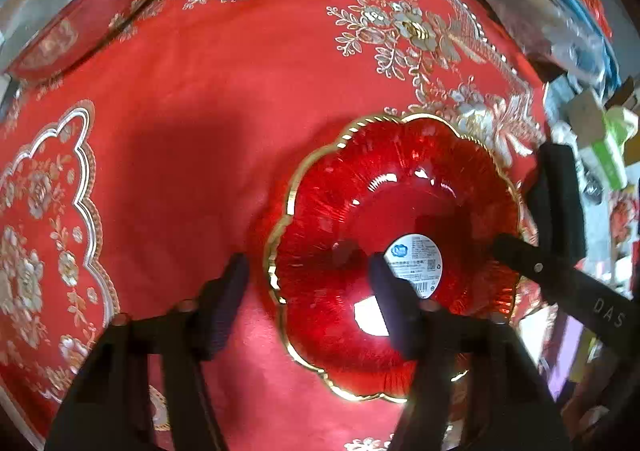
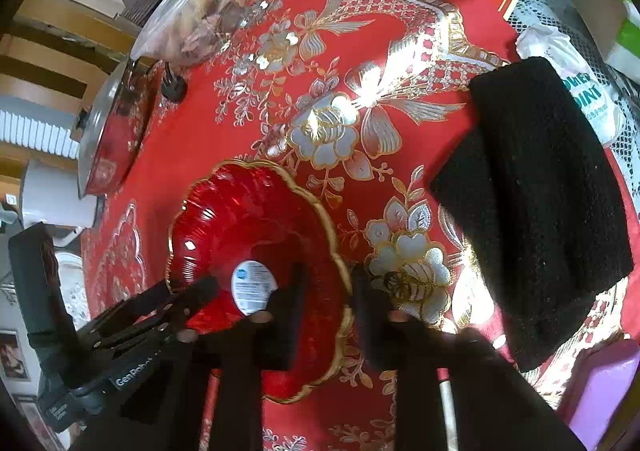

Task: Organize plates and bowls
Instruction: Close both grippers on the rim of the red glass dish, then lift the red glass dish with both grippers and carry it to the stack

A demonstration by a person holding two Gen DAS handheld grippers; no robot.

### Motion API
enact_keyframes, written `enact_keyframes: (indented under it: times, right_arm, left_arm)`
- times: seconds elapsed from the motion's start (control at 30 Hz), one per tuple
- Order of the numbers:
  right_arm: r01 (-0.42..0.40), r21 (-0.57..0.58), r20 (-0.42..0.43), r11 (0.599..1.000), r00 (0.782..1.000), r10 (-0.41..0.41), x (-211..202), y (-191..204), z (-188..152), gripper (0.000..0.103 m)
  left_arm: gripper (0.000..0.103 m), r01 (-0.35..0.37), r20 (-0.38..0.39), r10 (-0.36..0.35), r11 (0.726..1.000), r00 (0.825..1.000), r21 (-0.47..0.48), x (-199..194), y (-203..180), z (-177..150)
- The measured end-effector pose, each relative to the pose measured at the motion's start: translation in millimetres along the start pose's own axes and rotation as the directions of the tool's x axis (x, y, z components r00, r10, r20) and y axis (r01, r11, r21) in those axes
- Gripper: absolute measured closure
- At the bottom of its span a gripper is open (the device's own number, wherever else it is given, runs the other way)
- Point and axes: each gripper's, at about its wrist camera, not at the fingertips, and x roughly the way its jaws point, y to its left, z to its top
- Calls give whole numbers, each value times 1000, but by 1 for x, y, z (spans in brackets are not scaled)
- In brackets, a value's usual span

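A red glass bowl (image 1: 400, 211) (image 2: 256, 211) with a scalloped gold rim and a white sticker on its bottom sits on the red embroidered tablecloth (image 1: 192, 91). My left gripper (image 1: 308, 303) is open and straddles the bowl's left rim, one finger inside and one outside on the cloth. My right gripper (image 2: 330, 315) straddles the opposite rim with a narrower gap, still open, its outer finger close to the gold edge. Each gripper shows in the other's view: the right gripper (image 1: 536, 243), the left gripper (image 2: 192, 299).
A black mesh cloth (image 2: 532, 211) lies right of the bowl. A glass pot lid (image 2: 116, 131) and a clear bag of food (image 2: 192, 15) sit at the far left edge, with a black plug (image 2: 174, 85) beside them. A purple object (image 2: 604, 383) and packets (image 2: 592, 99) crowd the right side.
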Motion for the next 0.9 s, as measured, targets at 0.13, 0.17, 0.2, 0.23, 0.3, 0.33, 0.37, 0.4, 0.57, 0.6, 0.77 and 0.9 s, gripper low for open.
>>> enact_keyframes:
  times: [0.13, 0.17, 0.2, 0.23, 0.3, 0.33, 0.37, 0.4, 0.57, 0.6, 0.77, 0.9]
  right_arm:
    - [66, -64, 13, 996, 998, -65, 0, 9, -5, 90]
    - [78, -73, 16, 994, 997, -77, 0, 10, -6, 90]
    - [80, -75, 16, 994, 997, -79, 1, 11, -7, 90]
    - [77, -74, 15, 994, 997, -76, 0, 11, -9, 91]
    - [64, -76, 11, 995, 998, -64, -1, 12, -13, 91]
    - [67, -82, 14, 994, 998, -66, -2, 14, -14, 91]
    - [72, -93, 18, 993, 997, -70, -4, 17, -16, 91]
    - [74, -102, 17, 992, 997, -73, -5, 20, -18, 91]
    - [56, -159, 34, 986, 998, -51, -17, 50, -27, 91]
    - [56, -178, 36, 982, 998, -51, -18, 60, -28, 91]
    - [25, -276, 21, 961, 1000, -20, -16, 115, -41, 91]
    - [-1, -370, -1, 929, 1000, 0, -9, 165, -59, 91]
  left_arm:
    - [75, -41, 14, 41, 999, 999, 17, 3, -4, 2]
    - [77, -32, 11, 32, 999, 999, 11, 3, -2, 2]
    - [78, -17, 6, 17, 1000, 1000, 1, 4, 1, 3]
    - [80, -13, 9, 13, 1000, 1000, -6, 2, 6, 2]
    - [81, -10, 14, 10, 1000, 1000, -5, -2, 9, -1]
    - [81, -9, 20, 9, 1000, 1000, -5, -4, 10, -2]
    - [81, -9, 26, 9, 1000, 1000, -8, -7, 12, -5]
    - [82, -10, 35, 11, 1000, 999, -14, -12, 16, -8]
    - [82, 3, 60, 1, 997, 998, -76, -35, 44, -18]
    - [82, 2, 64, 3, 996, 998, -87, -40, 51, -21]
    - [82, -12, 91, 29, 983, 995, -185, -68, 99, -42]
    - [82, -29, 104, 60, 961, 993, -275, -89, 150, -66]
